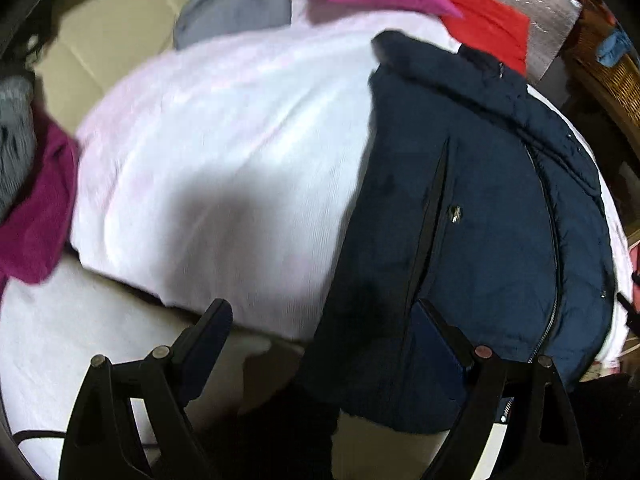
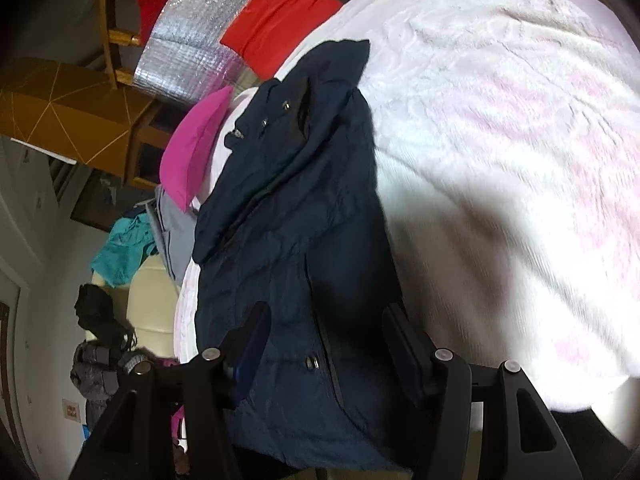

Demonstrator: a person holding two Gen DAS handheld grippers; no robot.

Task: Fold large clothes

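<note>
Navy padded fabric identifies the jacket (image 1: 480,200), which is laid along one side of the white blanket (image 1: 220,152), already doubled lengthwise into a long narrow strip; crosswise folds are judged still to be made. Its long axis is seen running from the hem, nearest both tools, to the collar far off. The left gripper (image 1: 324,344) is spread, nothing pinched; the right gripper (image 2: 324,344) is parted over the hem, pads seemingly not pressing.
</note>
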